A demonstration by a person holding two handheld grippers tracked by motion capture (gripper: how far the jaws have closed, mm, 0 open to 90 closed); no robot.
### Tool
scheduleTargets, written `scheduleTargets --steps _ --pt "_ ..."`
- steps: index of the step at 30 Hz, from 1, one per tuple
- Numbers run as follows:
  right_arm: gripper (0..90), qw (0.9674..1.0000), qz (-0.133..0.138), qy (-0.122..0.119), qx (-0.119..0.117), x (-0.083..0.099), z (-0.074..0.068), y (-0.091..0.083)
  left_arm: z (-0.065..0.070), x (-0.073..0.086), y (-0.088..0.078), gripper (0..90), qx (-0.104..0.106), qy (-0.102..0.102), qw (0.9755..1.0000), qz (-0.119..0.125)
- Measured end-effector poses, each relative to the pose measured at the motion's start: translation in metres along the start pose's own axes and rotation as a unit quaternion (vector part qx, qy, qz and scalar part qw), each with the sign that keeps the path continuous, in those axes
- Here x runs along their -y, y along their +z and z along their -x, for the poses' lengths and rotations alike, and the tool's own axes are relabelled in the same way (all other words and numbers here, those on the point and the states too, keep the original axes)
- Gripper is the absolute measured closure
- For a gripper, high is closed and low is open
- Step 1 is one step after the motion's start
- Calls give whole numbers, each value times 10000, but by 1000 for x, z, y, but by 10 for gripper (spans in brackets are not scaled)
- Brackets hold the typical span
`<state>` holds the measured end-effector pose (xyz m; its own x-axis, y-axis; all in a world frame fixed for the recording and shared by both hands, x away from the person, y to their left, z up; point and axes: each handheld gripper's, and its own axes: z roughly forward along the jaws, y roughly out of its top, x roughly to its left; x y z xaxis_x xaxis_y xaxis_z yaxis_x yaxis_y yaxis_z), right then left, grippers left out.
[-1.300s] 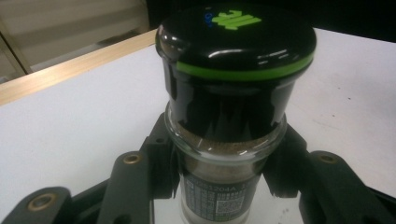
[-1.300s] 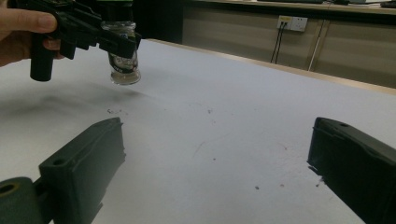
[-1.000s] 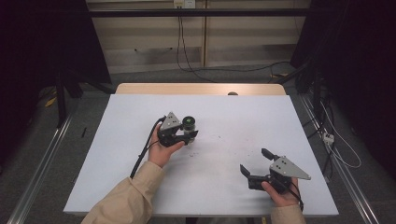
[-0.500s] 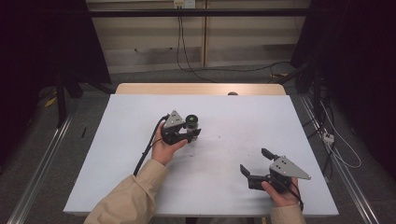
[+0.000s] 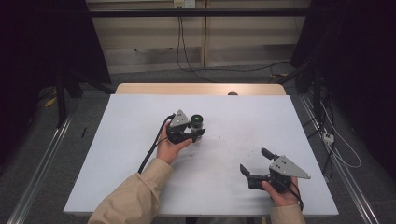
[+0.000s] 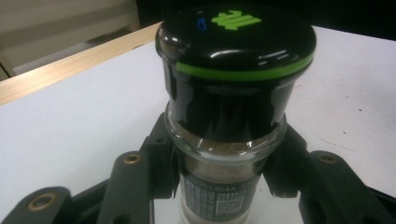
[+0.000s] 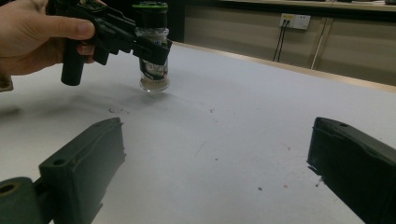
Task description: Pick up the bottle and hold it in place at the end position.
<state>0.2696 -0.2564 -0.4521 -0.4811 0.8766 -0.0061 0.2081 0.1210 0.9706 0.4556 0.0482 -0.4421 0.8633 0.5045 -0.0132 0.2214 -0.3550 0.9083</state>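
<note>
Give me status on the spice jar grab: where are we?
Done: the left claw is shut on the spice jar, gripping the glass body below the black lid. In hand: the jar stands upright at the white table; whether its base touches is unclear. Left: any move with it. The right claw waits open, apart from the jar.

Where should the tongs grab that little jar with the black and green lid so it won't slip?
Probably on the clear glass body just under the lid, coming in level from the side. The jar stands upright on the white table, and its wider black lid overhangs the glass like a lip, so it should stop a slide. The left tongs hold it exactly there.
</note>
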Motion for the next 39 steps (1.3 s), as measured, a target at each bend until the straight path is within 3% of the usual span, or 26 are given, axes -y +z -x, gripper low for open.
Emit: scheduleTargets --steps 14,31,39 --pt "31 10000 -14 4 -2 0 1 1 1 2 10 534 22 -42 10000 38" --pt "31 10000 -19 21 -46 0 1 3 4 1 16 534 99 121 9999 -6" --pt "31 10000 -25 15 -73 -2 0 5 4 4 19 534 119 100 9999 34"
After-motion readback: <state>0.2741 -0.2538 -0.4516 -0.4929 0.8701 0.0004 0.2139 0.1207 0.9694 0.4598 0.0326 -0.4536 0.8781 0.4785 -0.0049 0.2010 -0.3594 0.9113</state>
